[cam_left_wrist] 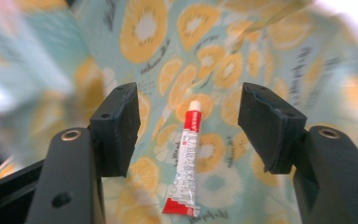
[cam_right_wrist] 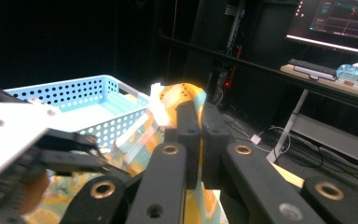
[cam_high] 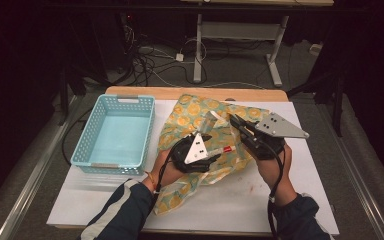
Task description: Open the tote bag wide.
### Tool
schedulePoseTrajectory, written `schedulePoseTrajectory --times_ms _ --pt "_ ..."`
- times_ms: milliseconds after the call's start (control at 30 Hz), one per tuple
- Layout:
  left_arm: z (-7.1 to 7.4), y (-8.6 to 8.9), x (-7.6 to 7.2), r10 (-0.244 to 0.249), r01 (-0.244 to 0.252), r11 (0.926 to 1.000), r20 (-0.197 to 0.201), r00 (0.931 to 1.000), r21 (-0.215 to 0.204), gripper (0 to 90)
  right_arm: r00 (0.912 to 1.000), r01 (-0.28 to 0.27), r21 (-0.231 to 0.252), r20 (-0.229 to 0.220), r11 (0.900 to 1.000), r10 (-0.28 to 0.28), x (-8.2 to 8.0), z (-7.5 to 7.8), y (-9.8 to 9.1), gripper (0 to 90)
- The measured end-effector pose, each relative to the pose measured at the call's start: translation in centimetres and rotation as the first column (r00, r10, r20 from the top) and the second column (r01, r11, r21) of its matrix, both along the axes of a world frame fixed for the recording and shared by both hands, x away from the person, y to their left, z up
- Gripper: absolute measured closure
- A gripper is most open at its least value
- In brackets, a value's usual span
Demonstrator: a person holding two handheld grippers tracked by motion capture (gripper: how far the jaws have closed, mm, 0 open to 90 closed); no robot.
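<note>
A white table carries a pale blue perforated basket at its left and a crumpled cloth printed with orange citrus slices on a light green ground at its centre. The basket holds nothing that can be made out.

The left gripper is held over the middle of the cloth, with the grey three-cornered plate on top facing the camera. In the left gripper view its jaws stand well apart, with nothing between the pads. Below and between them a small red-and-white tube with a white cap lies flat on the cloth, cap end pointing away from the gripper. The tube touches neither jaw. In the high view the same tube shows just beside the left gripper's plate, towards the right hand.

The right gripper is held at the right part of the cloth, tilted, its jaws pointing up and left. In the right gripper view the jaws are pressed together on a raised fold of cloth, which stands up above the jaw tips. The basket's far wall and part of the left gripper's plate show behind it, blurred.

The edges of the left gripper view are smeared, so the cloth's lie beyond the tube is unclear.

Both forearms enter from the bottom in dark sleeves.
</note>
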State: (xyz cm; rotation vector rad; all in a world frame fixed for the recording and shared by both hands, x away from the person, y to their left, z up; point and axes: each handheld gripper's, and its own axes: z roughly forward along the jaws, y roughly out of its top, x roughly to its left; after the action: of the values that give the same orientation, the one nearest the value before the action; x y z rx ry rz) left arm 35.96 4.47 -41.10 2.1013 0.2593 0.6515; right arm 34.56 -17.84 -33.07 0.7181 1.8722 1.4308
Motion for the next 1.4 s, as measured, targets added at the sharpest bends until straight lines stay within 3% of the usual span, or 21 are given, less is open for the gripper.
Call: schedulePoseTrajectory --times_ms 100,333,467,667,767,833,933,967,1100,1233,1400 --pt "0.7 1.2 -1.4 0.002 -0.002 1.0000 0.035 0.9994 0.004 35.2 1.0000 0.001 -0.001 -0.003 1.0000 -0.001 0.0 0.0 -0.1 89.5" --pt "1.0 5.0 -4.3 0.098 -0.101 0.9945 0.089 0.9912 0.028 27.7 1.0000 0.008 -0.001 -0.005 1.0000 -0.008 0.0 -0.1 -0.6 89.4" --pt "0.5 7.7 -5.4 0.152 -0.152 0.9884 0.045 0.9874 -0.002 25.2 0.9998 0.018 -0.008 -0.003 0.9998 -0.018 0.0 -0.1 -1.0 89.4" --pt "-0.4 10.3 -5.6 0.232 -0.233 0.9725 0.011 0.9725 0.012 25.1 0.9993 0.035 0.001 -0.010 0.9994 -0.035 -0.1 -0.2 -2.1 89.4" --pt "-1.3 10.6 -5.5 0.266 -0.267 0.9614 0.015 0.9638 0.067 25.2 0.9991 0.040 0.001 -0.014 0.9992 -0.039 -0.3 -0.3 -2.6 89.4" --pt "-1.8 10.7 -5.2 0.278 -0.277 0.9575 0.000 0.9605 0.079 25.2 0.9992 0.036 -0.006 -0.018 0.9993 -0.036 -0.3 -0.5 -2.9 89.4" --pt "-2.4 10.8 -5.0 0.289 -0.293 0.9498 0.044 0.9562 0.110 25.4 0.9997 0.019 -0.012 -0.016 0.9997 -0.019 -0.5 -0.5 -2.8 89.3" --pt "-2.6 10.9 -4.8 0.299 -0.302 0.9459 0.039 0.9535 0.119 25.4 1.0000 0.004 -0.018 -0.007 0.9998 -0.004 -0.6 -0.5 -2.8 89.3" --pt "-3.0 11.3 -4.3 0.313 -0.313 0.9429 0.012 0.9496 0.115 25.4 1.0000 -0.002 -0.036 -0.004 0.9993 0.002 -0.6 -0.6 -2.6 89.3" --pt "-3.3 11.2 -3.7 0.308 -0.303 0.9466 -0.029 0.9510 0.110 26.0 0.9999 0.000 -0.034 -0.010 0.9994 -0.001 -0.3 -0.6 -2.9 89.3" --pt "-4.0 10.6 -3.5 0.293 -0.284 0.9465 -0.043 0.9551 0.153 26.6 0.9998 0.014 -0.025 -0.013 0.9996 -0.015 -0.2 -0.5 -3.4 89.3"
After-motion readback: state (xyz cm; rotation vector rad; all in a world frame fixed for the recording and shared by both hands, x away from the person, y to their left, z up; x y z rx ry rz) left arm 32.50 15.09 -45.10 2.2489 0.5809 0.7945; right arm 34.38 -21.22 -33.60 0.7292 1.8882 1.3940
